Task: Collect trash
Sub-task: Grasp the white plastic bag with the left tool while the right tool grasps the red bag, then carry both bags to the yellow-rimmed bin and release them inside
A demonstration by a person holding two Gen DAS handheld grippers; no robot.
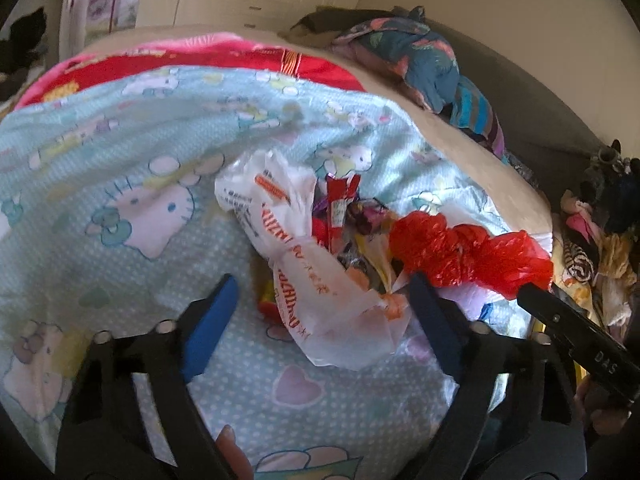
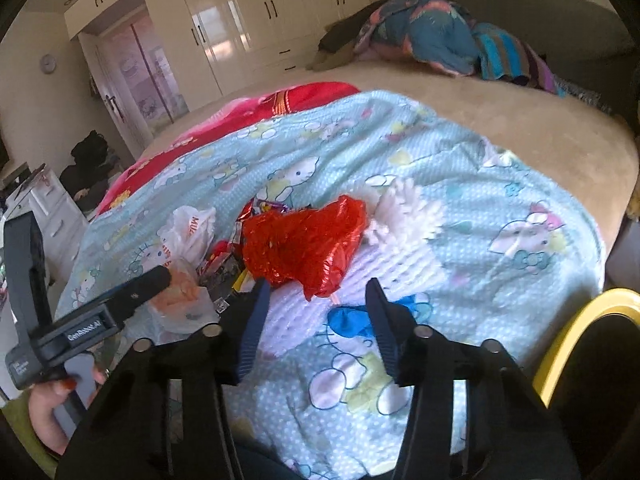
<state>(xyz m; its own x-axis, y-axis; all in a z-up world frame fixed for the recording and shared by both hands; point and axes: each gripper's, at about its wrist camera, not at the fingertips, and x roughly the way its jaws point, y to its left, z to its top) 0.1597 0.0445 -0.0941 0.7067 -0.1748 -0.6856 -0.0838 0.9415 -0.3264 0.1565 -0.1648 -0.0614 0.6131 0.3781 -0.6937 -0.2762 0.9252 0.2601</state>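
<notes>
Trash pile sits on a light-blue cartoon-cat blanket (image 2: 460, 184) spread over a tan bed (image 2: 520, 120).

1. Left gripper (image 1: 324, 292): jaws spread wide, nothing between the pads. Blue fingers (image 1: 212, 320) hover just above the blanket, near side of the pile. A crumpled white plastic bag w/ orange print (image 1: 296, 264) lies in the gap between the fingers; contact w/ either pad cannot be confirmed.
2. Right gripper (image 2: 316, 288): jaws spread, holding nothing. Left fingertip is just beside the near edge of a red plastic bag (image 2: 300, 248); touching or not cannot be told.
3. Red bag lies to the right of the white bag; in left wrist view it shows at (image 1: 464, 252), right of centre.
4. Between the two bags: small mixed wrappers (image 1: 344, 216), red, purple and yellow, loosely heaped.
5. Far right of the red bag: white fluffy item (image 2: 404, 212) on the blanket, identity unclear.
6. Red-pink blanket (image 2: 280, 100) lies beyond the blue one, far left.
7. Bundled dark-blue floral bedding (image 2: 432, 36) rests at the far right of the bed.
8. Yellow rim (image 2: 576, 328) shows at near right, apart from the pile.
9. White wardrobe (image 2: 248, 28) stands along the far wall.
</notes>
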